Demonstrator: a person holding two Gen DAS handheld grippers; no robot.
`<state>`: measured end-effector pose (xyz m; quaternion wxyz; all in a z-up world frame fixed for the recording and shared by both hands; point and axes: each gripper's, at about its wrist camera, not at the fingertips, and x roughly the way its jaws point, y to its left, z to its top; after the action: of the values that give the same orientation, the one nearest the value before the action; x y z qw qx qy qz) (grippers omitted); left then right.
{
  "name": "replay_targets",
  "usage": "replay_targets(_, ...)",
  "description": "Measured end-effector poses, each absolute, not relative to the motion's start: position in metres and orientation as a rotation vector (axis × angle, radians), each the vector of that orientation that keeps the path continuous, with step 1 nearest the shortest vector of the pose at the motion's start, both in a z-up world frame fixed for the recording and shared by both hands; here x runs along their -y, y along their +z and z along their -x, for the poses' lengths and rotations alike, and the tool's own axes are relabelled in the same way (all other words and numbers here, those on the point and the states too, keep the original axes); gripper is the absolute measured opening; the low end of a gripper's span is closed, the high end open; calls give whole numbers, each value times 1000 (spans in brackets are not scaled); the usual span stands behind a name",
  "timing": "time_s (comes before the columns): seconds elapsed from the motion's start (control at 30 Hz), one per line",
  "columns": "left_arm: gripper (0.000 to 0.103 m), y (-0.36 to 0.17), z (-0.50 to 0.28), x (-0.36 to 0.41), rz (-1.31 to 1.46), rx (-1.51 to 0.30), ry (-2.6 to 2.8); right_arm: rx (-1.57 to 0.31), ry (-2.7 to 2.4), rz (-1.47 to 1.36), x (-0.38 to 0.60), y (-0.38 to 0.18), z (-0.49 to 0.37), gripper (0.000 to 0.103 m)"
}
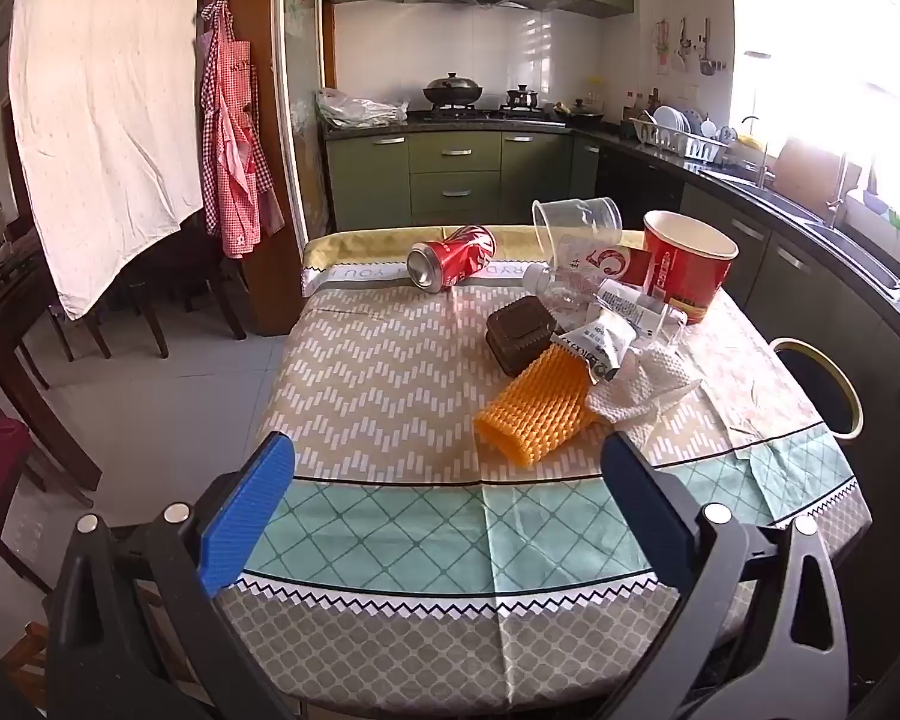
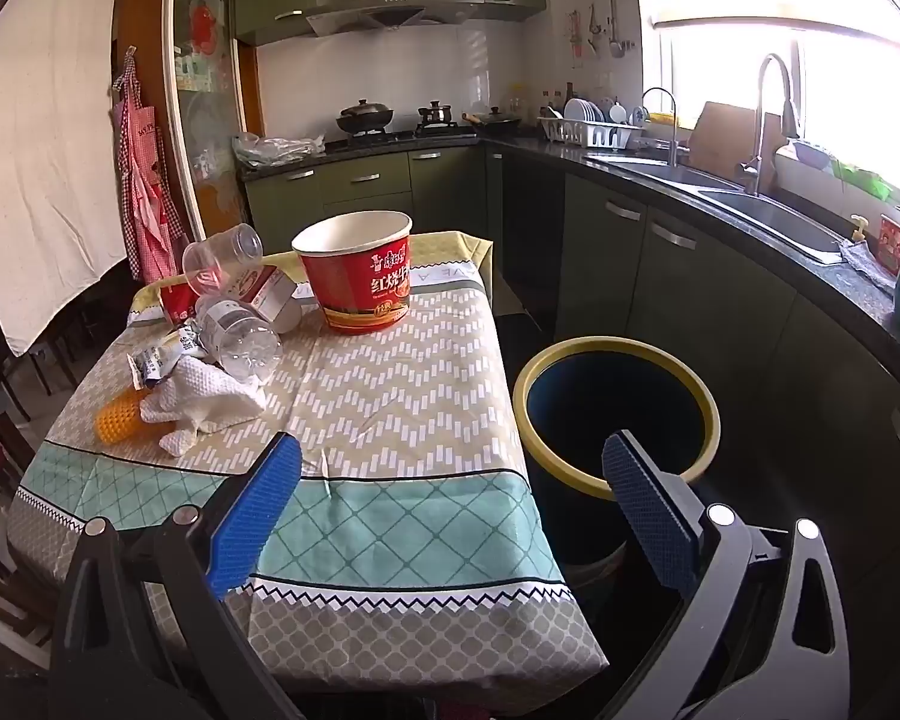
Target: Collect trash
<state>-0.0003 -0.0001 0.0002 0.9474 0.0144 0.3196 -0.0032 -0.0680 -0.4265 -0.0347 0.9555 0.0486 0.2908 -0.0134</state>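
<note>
Both the left tongs and right tongs are gaping wide, holding nothing. Best starting with the orange sleeve nearest the surface's front edge, gripping it crosswise, then dropping it into the bin beside the right edge.

The soda can is glossy dented metal. The noodle cup is glossy printed paper. The foam net sleeve is rough orange mesh; the desk cloth is smooth and creased.

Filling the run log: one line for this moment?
left gripper: open, empty | right gripper: open, empty | trash on table | bin beside table
</note>
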Motion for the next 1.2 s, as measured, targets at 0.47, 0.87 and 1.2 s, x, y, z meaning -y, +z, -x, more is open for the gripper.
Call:
replay_targets(0.47, 97, 0, 1, 1, -33, -654, -11, -590, -33, -104, 429, -35, 68, 99)
replay_targets(0.87, 97, 1, 3, 0, -34, -653, -10, -588, -34, -106, 431, -34, 68, 99)
replay_targets(1.2, 97, 0, 3, 0, -36, -655, -10, -589, -37, -108, 432, -33, 68, 99)
